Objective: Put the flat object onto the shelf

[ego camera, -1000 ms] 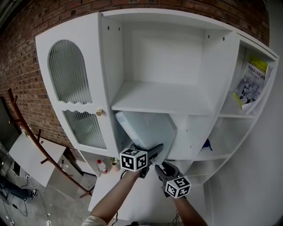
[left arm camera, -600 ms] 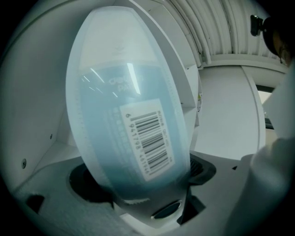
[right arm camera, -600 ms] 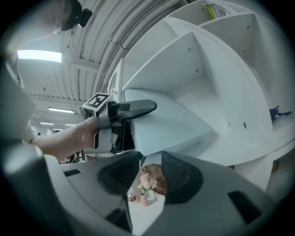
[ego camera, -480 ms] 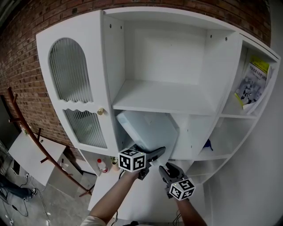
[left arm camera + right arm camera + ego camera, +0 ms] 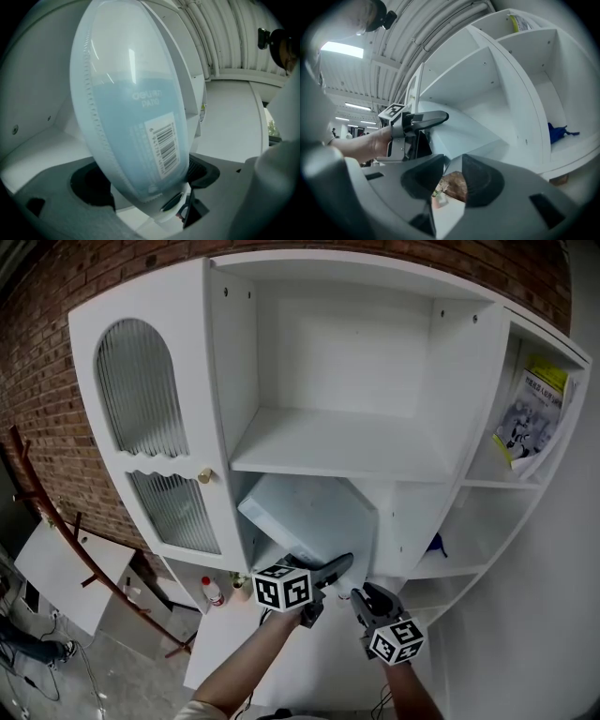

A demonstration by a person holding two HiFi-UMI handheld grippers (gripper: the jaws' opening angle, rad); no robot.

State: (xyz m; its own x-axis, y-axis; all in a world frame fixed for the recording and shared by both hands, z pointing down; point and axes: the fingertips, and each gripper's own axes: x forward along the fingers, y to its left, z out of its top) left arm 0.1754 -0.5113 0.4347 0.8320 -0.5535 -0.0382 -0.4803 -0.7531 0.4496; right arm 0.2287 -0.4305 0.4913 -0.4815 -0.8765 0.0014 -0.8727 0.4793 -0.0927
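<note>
Though the head view misses it, the flat case (image 5: pixel 124 112) bears a barcode (image 5: pixel 164 146).

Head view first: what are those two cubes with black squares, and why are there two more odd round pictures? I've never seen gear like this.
No robot here: a person holds a two-jaw tool, a gripper, in each hand; the patterned cubes are part of them. The head view comes from a camera on the person's head, facing a white cabinet against a brick wall. The two round pictures come from cameras riding on the grippers, looking along their jaws. The left gripper is clamped on a flat pale-blue case that leans tilted in the lower middle compartment. The right gripper holds nothing; its jaws have just been closing a little but stand apart. A booklet and a small blue thing sit in the right-hand compartments.
</note>
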